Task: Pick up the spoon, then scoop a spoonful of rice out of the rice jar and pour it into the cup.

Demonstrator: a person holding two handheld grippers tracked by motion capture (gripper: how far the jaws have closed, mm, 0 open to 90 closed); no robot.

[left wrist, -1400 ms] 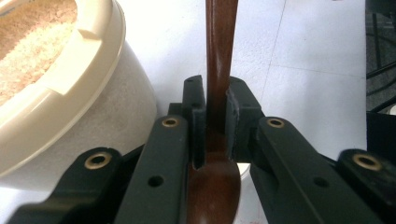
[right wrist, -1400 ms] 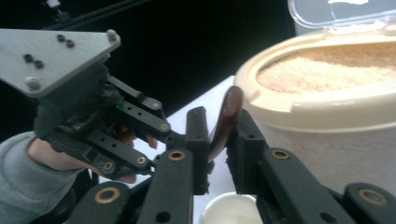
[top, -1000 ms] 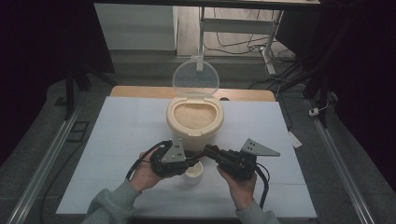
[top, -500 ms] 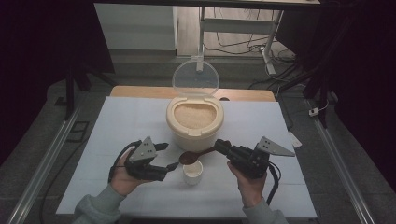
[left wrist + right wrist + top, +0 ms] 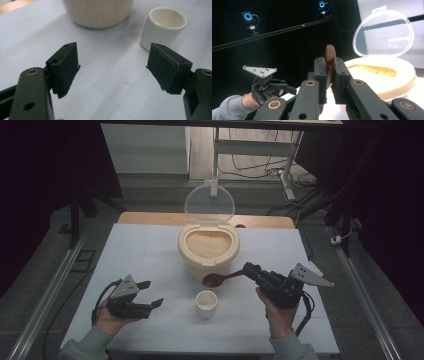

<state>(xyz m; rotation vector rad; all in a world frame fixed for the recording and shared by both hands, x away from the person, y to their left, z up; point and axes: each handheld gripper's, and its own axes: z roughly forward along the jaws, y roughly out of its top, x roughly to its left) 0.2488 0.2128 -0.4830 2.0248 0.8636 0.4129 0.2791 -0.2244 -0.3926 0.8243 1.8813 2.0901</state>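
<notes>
Nearest us, our left gripper [image 5: 150, 304] rests low on the table [image 5: 150, 250] with its fingers [image 5: 65, 65] spread wide and nothing between them; it sits idle off to the side, leaving the middle free for the other hand. Just beyond its far fingertip stands the small cup [image 5: 163, 28], upright and looking bare inside, well placed to take a spoonful.

Our right gripper [image 5: 252, 270] has its fingers [image 5: 321, 75] pressed tight on the handle of the spoon [image 5: 220, 279], so the brown bowl juts out past the fingertips. We hold it by the handle end, we judge, so the bowl can reach ahead without the fingers going into the grain. The spoon bowl hangs above and just behind the cup, close to the near wall of the bin [image 5: 208, 252].

Farther out from the fingertips, the bin stands full of pale grain, its clear lid [image 5: 209, 204] tipped up and back, which keeps the mouth open for scooping. We take the scoop as the step in hand.
</notes>
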